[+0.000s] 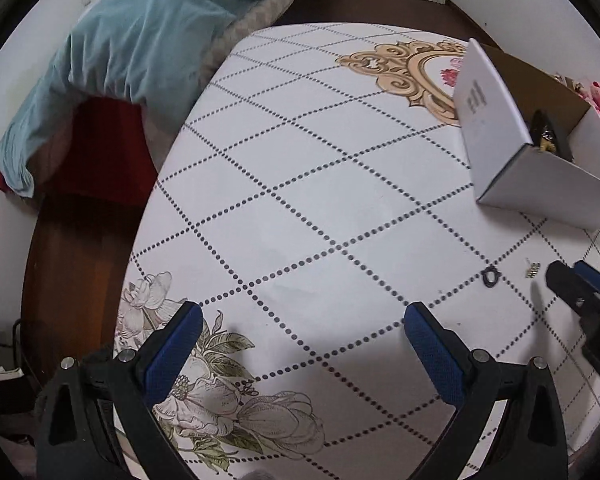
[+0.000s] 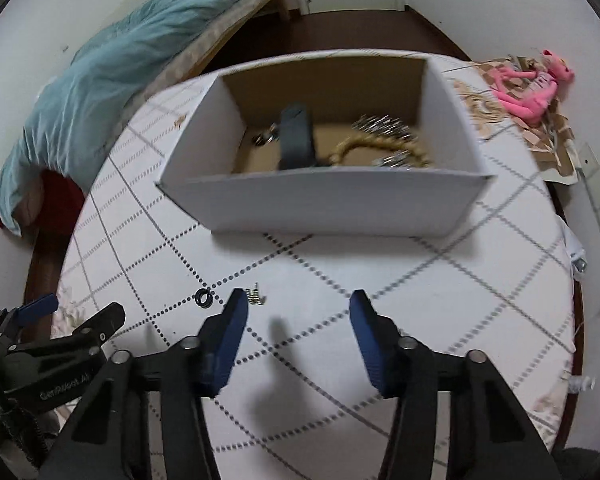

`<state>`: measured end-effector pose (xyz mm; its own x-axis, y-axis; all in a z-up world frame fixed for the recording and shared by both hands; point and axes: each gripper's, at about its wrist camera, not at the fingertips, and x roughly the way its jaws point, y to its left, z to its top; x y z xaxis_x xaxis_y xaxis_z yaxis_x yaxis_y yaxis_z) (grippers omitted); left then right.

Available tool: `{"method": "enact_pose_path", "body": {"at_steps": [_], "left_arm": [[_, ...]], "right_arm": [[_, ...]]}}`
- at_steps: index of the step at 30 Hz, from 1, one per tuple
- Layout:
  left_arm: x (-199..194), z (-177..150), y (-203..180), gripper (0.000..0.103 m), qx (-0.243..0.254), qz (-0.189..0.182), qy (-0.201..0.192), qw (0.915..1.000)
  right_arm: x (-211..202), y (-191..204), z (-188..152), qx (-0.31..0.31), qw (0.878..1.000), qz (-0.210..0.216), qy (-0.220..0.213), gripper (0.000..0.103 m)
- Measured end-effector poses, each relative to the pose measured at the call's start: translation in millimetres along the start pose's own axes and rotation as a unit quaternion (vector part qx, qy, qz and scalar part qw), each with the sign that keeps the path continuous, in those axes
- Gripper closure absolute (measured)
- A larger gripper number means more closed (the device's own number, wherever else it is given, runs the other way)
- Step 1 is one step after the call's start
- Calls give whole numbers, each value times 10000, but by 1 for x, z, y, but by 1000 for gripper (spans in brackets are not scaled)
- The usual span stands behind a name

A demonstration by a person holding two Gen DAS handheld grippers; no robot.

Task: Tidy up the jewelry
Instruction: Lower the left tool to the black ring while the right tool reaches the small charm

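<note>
A white cardboard box stands on the round table; it also shows in the left wrist view. Inside lie a gold bead necklace, silver pieces and a dark blue strap. A small black ring and a small gold earring lie on the cloth in front of the box; both show in the left wrist view, ring and earring. My right gripper is open and empty, just right of the earring. My left gripper is open and empty over bare cloth.
The table has a white cloth with dotted diamonds and flower prints. A pink plush toy and paper scraps lie at the back right. A bed with a teal blanket stands at the left. The right gripper shows at the left wrist view's right edge.
</note>
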<state>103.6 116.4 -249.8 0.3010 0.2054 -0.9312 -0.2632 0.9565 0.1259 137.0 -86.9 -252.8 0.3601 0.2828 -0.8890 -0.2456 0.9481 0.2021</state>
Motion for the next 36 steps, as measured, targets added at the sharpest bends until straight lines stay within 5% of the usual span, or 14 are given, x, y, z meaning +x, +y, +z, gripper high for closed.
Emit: {"method": "enact_pose_path", "body": {"at_steps": [6,11,16,25,29,36], "left_arm": [[6,7,9,0,-68,-16,-7,10000],[6,8,8,0,-37,-18,-17,10000],[-5,9,-5,1,20,-173,-135,9998],[-13,9,-68,1,381,-1034,-238,9936],[-12,9,-89,23,581,-1109,-240,9918],[-6,8,-97,31,631,-1107,-240,9916]], "right_arm": [[14,20,4,-282,9996,-52,-9,57],[22,35,5,-625,9977,-247,-92,94],[13,20,4,-424,9987,-211,-211,94],[-27,-56,-4,420,9969,-527,-395,94],[-32,-81,-12,643,9950,-677,-358,94],[-26,-88,-18,722,9943,-721,-314,94]]}}
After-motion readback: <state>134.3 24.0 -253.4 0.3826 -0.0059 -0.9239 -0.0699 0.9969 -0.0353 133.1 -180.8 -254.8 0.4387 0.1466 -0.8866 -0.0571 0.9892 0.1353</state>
